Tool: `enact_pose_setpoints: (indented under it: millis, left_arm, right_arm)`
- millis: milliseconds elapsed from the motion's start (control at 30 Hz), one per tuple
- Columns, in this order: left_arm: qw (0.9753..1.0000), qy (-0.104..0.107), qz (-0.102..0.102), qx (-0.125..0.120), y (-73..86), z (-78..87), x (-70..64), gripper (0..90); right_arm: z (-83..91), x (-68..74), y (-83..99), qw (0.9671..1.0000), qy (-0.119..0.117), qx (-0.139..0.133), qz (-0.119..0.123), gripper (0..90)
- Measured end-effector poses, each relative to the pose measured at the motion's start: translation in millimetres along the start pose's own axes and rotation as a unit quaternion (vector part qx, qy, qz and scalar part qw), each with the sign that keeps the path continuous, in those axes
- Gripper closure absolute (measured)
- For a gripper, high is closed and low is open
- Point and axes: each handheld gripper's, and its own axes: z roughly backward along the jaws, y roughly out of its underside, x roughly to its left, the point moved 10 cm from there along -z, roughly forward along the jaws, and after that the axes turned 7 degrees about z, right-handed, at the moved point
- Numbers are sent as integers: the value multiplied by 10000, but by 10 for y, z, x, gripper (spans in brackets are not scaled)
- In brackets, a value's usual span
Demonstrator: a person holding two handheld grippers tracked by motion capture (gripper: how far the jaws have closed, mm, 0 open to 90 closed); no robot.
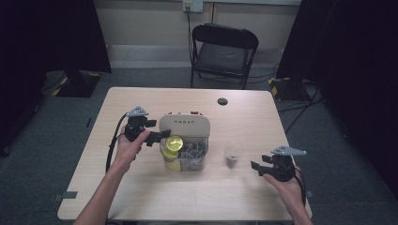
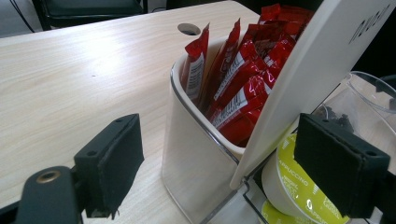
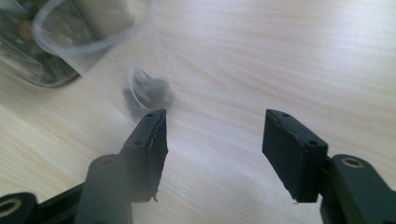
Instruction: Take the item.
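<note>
A white organizer [image 1: 184,124] stands mid-table with a tilted white panel [image 2: 317,70]. Its back bin holds several red sachets [image 2: 243,88]. Yellow capsules [image 1: 174,142] sit in its clear front part, and one labelled cappuccino [image 2: 292,184] lies just beside my left gripper's right jaw. My left gripper [image 1: 158,137] is open at the organizer's left side, and in the left gripper view [image 2: 224,170] its jaws straddle the bin's corner. A clear cup [image 1: 231,157] with dark bits in its bottom [image 3: 148,92] stands right of the organizer. My right gripper [image 1: 255,167] [image 3: 222,154] is open, just short of the cup.
A round cable hole [image 1: 222,101] sits near the table's far edge. A black folding chair [image 1: 223,51] stands behind the table. Bare tabletop [image 1: 141,187] stretches along the front and far left. The organizer's clear compartment [image 3: 32,51] is beside the cup.
</note>
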Motion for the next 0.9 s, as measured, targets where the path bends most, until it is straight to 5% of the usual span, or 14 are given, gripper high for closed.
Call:
enact_pose_setpoints:
  millis: [233, 600, 900]
  left_arm:
    - [10000, -21, 8, 4, 0, 17, -1, 157]
    - [9999, 42, -5, -97, -26, 95, -17, 157]
    - [9995, -20, 94, -310, -110, 242, 58, 158]
  right_arm:
    - [-159, -79, 229, 9994, 140, 316, -66, 339]
    - [-337, -157, 346, 9970, 481, 609, -31, 219]
    - [-384, -240, 370, 9957, 866, 318, -31, 133]
